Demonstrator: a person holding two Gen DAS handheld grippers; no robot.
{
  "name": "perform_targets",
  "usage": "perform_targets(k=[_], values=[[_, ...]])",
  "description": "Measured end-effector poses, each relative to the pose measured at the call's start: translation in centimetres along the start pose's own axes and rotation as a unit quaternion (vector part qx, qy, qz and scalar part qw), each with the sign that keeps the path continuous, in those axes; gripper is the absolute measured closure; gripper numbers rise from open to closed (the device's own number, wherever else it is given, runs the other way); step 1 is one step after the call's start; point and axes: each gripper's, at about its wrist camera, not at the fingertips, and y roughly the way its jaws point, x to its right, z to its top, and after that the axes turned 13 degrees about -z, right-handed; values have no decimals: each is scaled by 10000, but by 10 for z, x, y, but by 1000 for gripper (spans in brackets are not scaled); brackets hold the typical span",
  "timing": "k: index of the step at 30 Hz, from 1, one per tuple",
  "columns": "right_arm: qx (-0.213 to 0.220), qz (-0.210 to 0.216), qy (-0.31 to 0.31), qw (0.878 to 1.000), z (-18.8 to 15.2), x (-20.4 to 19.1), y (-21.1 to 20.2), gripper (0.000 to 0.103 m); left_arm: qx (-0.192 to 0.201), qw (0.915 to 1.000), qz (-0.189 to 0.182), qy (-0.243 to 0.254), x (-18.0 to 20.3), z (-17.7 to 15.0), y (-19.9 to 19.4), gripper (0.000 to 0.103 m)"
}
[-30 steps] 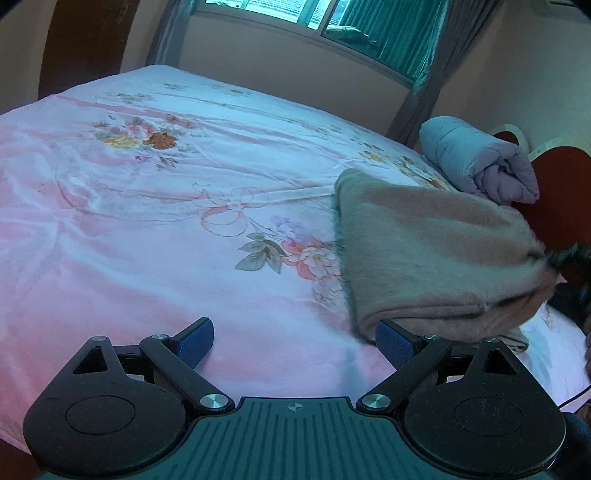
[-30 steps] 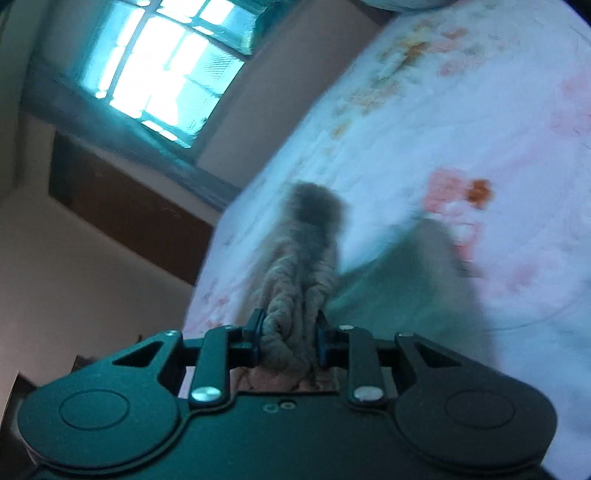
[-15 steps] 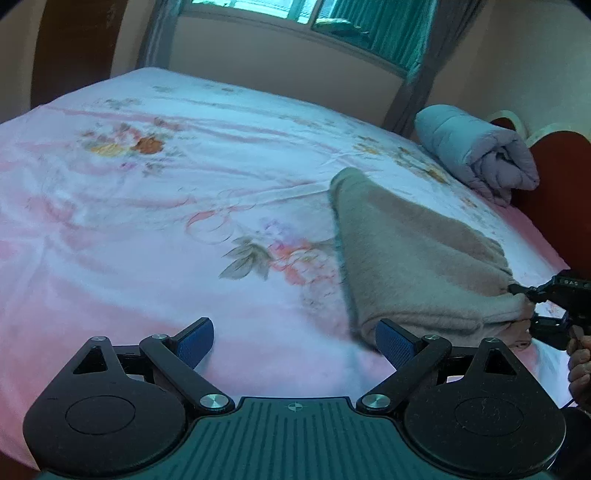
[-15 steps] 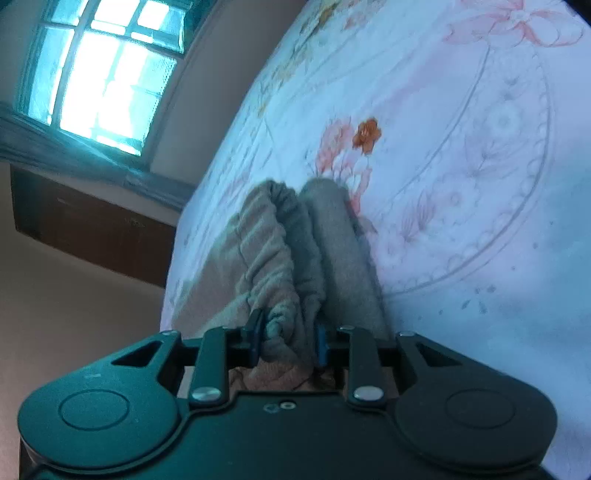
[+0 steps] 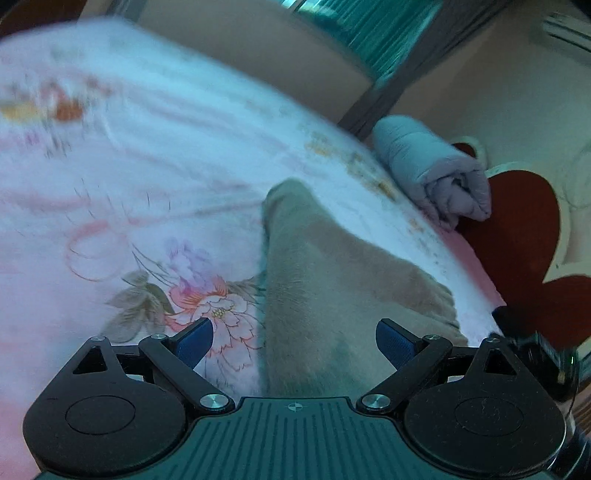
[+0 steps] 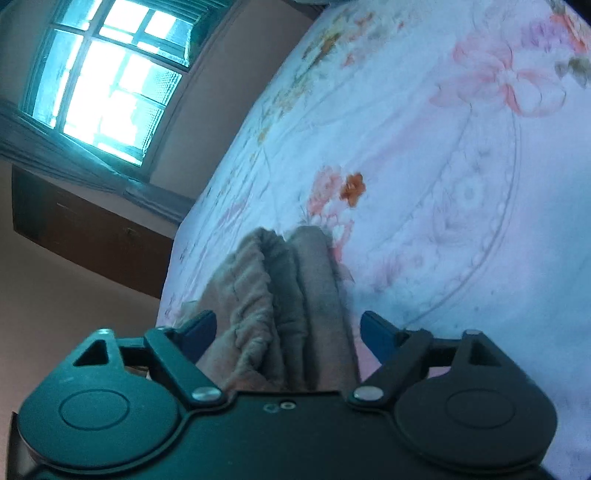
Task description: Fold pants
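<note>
A bed covered in a pale pink floral sheet fills most of both views, with a window at the upper left of the right wrist view and a teal curtain along the top of the left wrist view. A rolled grey-lilac quilt lies at the upper right of the left wrist view, against a dark red headboard.

The tan pants lie folded on the sheet, running from the middle of the left wrist view down to its lower centre. The left gripper hangs over their near end with its blue pads spread wide; one pad is over the flower print, the other over the cloth, neither pressing on it.

In the right wrist view the gathered waistband end of the pants lies bunched in the lower centre, between the fingers of the right gripper. Its jaws have just been opening, and the blue pads now stand clear on either side of the fabric, no longer pinching it. The right gripper's dark body also shows at the lower right edge of the left wrist view, just beside the pants' end
</note>
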Motion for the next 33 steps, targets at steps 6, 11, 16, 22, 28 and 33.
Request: perform_targets(k=[6,11,16,22,28,33], values=[[-407,185,-153,9989,-6,0,16,26,-323,9980,-343,-422,-23,10,36,8],[-730,231,-434,9961,0,-10,34,23,-612,9951,-577,-518,-33,18,57,5],[-1002,319,-501,9932,9,-12,39,26,-762,9916,-801,-666,-42,26,67,3],[-625,672,-162,9956,11,-8,-7,39,-695,9922,-935,-436,-44,21,62,3],[-1163,354,-274,9922,-12,-12,0,39,-654,9948,-732,-277,-34,19,55,3],[-1156,485,-81,9921,-18,-19,12,80,-695,9950,-661,-273,-33,17,40,3]])
